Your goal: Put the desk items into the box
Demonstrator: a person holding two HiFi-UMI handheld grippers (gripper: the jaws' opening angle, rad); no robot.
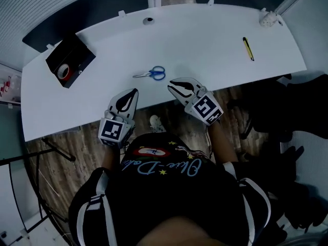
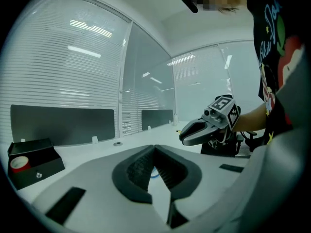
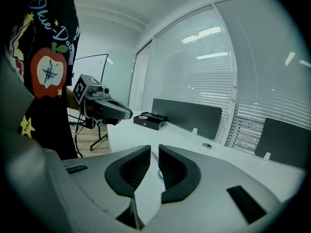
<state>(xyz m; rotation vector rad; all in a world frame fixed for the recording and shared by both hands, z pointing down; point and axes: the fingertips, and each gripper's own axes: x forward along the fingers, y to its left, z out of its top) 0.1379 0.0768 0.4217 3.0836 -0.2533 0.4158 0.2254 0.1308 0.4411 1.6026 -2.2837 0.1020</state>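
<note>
Head view. White curved tabletop (image 1: 205, 40). Small blue-handled scissors (image 1: 152, 74) lie flat near its front edge. Open black box (image 1: 77, 47) sits well to the left of the scissors and a little further back, with a red tape roll (image 1: 63, 71) inside. A slim yellow and black tool (image 1: 248, 48) lies well to the right of the scissors, further back. The left gripper (image 1: 132, 94) hovers on the near side of the scissors, slightly left, clear of them. The right gripper (image 1: 173, 85) is just right of the scissors and nearer, not touching.

Left gripper view. The left gripper (image 2: 154, 149) has its jaws closed tip to tip, nothing between them. A sliver of the scissors' blue handle (image 2: 154, 173) shows beyond the jaws. The right gripper (image 2: 183, 137) hangs to the right of the scissors. The box (image 2: 34, 166) stands far left of them, with the tape roll (image 2: 19, 163) showing inside.

Right gripper view. The right gripper (image 3: 154, 152) has its jaws a narrow gap apart, empty. The blue handle (image 3: 160, 174) shows through the gap, lying on the tabletop (image 3: 194, 140) beyond. The left gripper (image 3: 127, 114) hangs left of the scissors. The box (image 3: 151, 120) is past them, well apart.
</note>
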